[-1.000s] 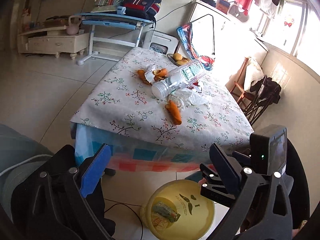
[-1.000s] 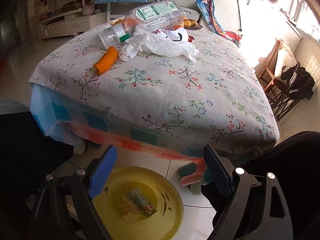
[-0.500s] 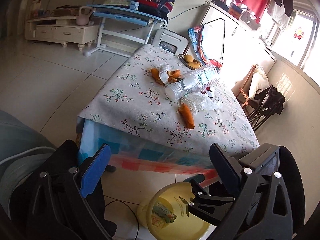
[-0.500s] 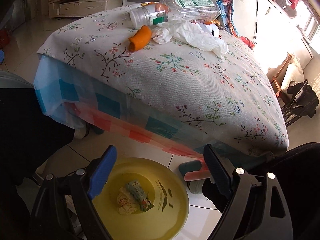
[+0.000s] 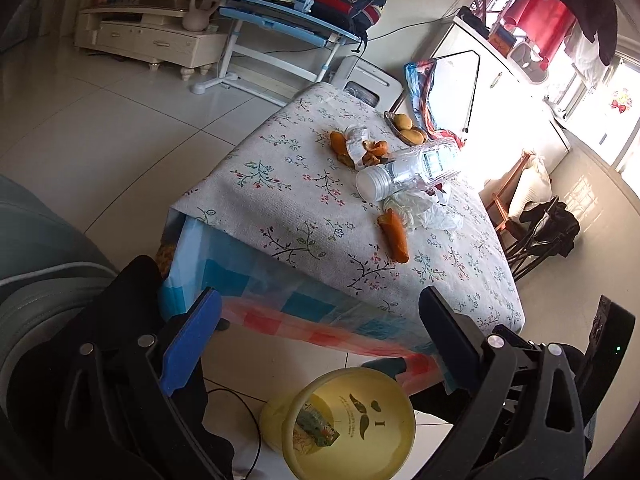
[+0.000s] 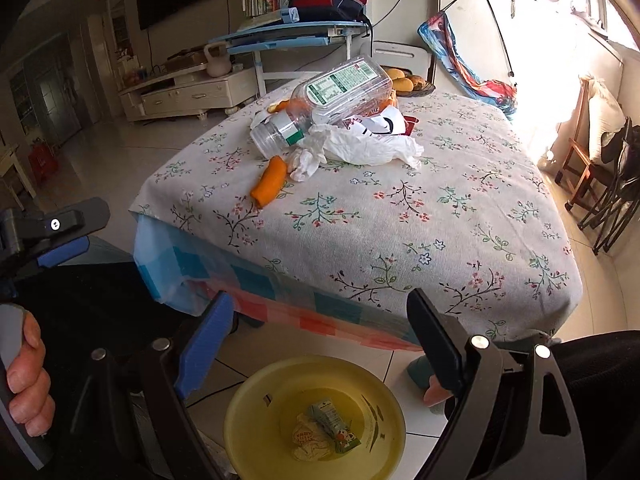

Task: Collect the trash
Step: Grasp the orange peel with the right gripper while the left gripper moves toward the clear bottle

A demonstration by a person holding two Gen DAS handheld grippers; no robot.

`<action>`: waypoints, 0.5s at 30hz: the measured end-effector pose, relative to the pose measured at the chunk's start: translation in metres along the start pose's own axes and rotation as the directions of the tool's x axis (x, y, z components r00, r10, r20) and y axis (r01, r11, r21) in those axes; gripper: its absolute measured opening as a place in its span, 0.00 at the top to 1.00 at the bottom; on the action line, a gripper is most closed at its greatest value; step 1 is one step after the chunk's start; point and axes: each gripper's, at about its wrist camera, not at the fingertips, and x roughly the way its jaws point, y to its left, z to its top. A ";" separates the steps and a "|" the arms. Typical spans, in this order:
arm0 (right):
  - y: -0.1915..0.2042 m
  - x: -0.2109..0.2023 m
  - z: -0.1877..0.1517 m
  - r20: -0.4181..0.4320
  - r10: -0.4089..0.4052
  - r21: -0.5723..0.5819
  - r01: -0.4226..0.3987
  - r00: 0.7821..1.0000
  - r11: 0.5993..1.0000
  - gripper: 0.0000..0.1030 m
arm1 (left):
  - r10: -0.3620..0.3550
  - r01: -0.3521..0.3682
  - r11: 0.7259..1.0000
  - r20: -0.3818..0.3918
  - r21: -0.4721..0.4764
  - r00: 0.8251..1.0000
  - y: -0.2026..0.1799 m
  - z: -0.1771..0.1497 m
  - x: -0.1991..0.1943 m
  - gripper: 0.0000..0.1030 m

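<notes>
A yellow bin (image 5: 276, 408) stands on the floor before the table, with a small carton (image 6: 334, 428) and a wrapper inside. On the floral tablecloth (image 6: 440, 200) lie a clear plastic bottle (image 6: 332, 100), crumpled white tissue (image 6: 360, 146) and an orange peel (image 6: 270, 182). More peels (image 5: 352, 146) lie further back. My left gripper (image 5: 318, 296) hangs open and empty above the bin (image 6: 240, 408). My right gripper (image 6: 319, 298) is open and empty too, over the bin and short of the table edge.
A fruit basket (image 6: 408, 84) sits at the table's far edge. A hand (image 6: 24, 380) grips the left tool's handle at the left. Folding chairs (image 6: 608, 184) stand right of the table, a blue desk (image 5: 280, 20) behind it. A cable (image 5: 240, 408) lies by the bin.
The right gripper has risen and tipped up, so the tabletop and bottle show more fully. The left view has rolled and sunk a little. Both grippers stayed open and empty.
</notes>
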 end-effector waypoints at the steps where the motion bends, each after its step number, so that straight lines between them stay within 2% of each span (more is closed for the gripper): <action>1: -0.003 0.002 0.002 0.005 0.018 0.012 -0.018 1.000 1.000 0.18 | 0.012 -0.012 1.000 0.000 0.005 1.000 -0.002 0.000 0.002 0.07; 7: -0.012 0.016 0.014 0.018 0.096 0.062 -0.097 0.995 0.993 0.18 | 0.075 -0.077 0.996 0.031 0.050 0.997 -0.014 0.000 0.009 0.07; 15: -0.004 0.036 0.034 0.020 0.200 0.053 -0.200 0.980 0.978 0.42 | 0.147 -0.152 0.988 0.140 0.021 0.979 -0.019 0.005 0.001 0.07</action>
